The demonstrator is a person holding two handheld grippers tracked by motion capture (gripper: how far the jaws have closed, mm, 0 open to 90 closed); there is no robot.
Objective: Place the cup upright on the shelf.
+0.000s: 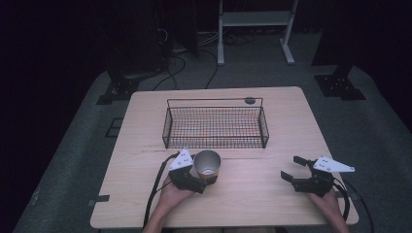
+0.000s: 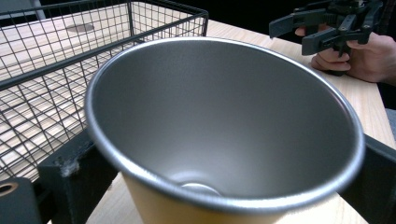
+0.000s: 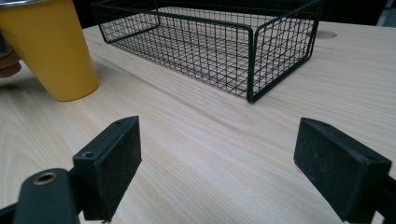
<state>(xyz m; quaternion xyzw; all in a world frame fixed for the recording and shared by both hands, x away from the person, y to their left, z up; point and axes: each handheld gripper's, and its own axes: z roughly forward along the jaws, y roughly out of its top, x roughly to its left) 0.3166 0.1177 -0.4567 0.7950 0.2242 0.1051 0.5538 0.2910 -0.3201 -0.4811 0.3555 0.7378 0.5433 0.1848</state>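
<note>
1. A black wire basket (image 1: 215, 127) is sitting on the far half of the light wooden table (image 1: 272, 194), its long side running left to right across the table; in the high view it is holding nothing that can be made out.
2. A dark round cable hole (image 1: 249, 101) is lying in the tabletop just behind the basket's back rim, toward its right end.
3. A yellow cup (image 1: 207, 166) with a silvery metal inside is standing on the table just in front of the basket, left of centre, near the basket's front wall but apart from it.
4. The cup is standing upright on its narrow base, its wide mouth facing up and its long axis running vertically; in the left gripper view its rim (image 2: 224, 193) is looming close to the camera.
5. The left gripper (image 1: 201, 177) is pinching the cup, with one black jaw showing on each side of the cup's wall in the left gripper view.
6. The left hand (image 1: 172, 194) is holding that gripper from below, its cable trailing back toward the table's near edge.
7. The right gripper (image 1: 293, 168) is hovering over the right part of the table, well apart from the cup and basket, its jaws spread wide with bare wood between them.
8. Between the right gripper and the cup nothing is standing in the way; the basket's near corner (image 3: 251, 60) is lying ahead of its jaws.
</note>
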